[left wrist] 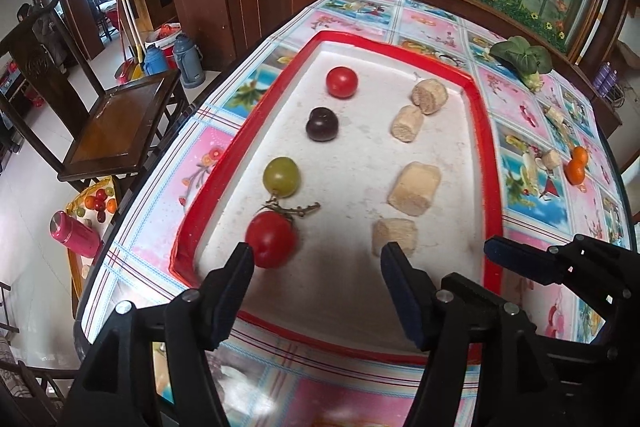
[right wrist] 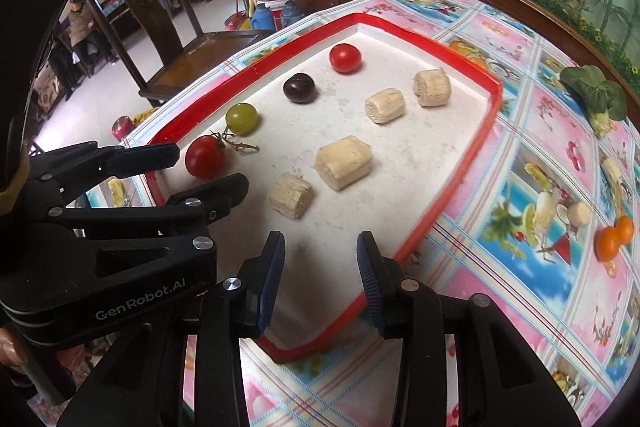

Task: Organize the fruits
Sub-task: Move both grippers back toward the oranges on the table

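Observation:
A red-rimmed white tray (left wrist: 490, 163) (right wrist: 472, 131) lies on the patterned table. On its left side sit a near red tomato with a stem (left wrist: 270, 239) (right wrist: 205, 157), a green grape (left wrist: 281, 176) (right wrist: 241, 117), a dark grape (left wrist: 322, 124) (right wrist: 299, 87) and a far red tomato (left wrist: 341, 81) (right wrist: 345, 57). On its right side lie several beige cylinder pieces (left wrist: 414, 189) (right wrist: 343, 162). My left gripper (left wrist: 318, 259) (right wrist: 208, 169) is open and empty, its left finger next to the near tomato. My right gripper (right wrist: 320, 251) (left wrist: 520, 255) is open and empty over the tray's near edge.
Small oranges (left wrist: 576, 165) (right wrist: 614, 237), a leafy green vegetable (left wrist: 522, 61) (right wrist: 596, 95) and a loose beige piece (right wrist: 578, 214) lie on the table right of the tray. A wooden chair (left wrist: 116, 123) stands left of the table. A cabinet runs behind.

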Demonstrator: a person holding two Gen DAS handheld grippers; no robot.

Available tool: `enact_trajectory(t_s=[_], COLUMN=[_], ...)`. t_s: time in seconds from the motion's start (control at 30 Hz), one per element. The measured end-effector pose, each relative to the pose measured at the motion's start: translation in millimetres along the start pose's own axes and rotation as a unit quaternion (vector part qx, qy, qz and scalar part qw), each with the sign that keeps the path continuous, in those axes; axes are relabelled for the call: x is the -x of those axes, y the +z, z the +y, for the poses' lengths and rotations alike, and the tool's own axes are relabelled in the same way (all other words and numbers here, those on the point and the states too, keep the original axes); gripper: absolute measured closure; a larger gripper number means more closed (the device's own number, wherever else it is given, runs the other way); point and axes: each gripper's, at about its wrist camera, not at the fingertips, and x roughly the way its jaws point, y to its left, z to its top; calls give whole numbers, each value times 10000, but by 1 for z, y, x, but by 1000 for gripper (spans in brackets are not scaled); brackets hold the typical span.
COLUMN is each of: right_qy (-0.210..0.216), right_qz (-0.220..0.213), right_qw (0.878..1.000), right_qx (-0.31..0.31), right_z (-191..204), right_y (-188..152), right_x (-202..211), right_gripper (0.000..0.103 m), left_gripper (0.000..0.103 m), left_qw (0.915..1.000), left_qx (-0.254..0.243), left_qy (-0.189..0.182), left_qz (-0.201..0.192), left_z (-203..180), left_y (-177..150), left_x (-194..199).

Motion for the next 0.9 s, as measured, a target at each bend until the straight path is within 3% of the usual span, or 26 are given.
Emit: enact_trajectory(t_s=[0.4, 0.53, 0.73, 0.9], right_qy=[-83, -119, -277, -498], right_qz=[-200, -227, -210, -200], right_qw=[9994, 9987, 9959, 9879], right_qx=[-261, -440, -838, -1456], right_z=[-27, -43, -84, -146], right_y=[-15, -25, -50, -71], right_x=[28, 36, 48, 59], right_gripper=[66, 65, 61, 60], left_gripper=[32, 26, 25, 25], left_qw=[9996, 9987, 9964, 9934], left_qx=[-222, -443, -769, -1048], left_qy=[-175, -220, -350, -437], left_qz=[-87, -114, 9, 159], left_z=[-41, -65, -107, -148], left_y=[1, 1, 4, 9], left_x=[16, 19, 13, 2])
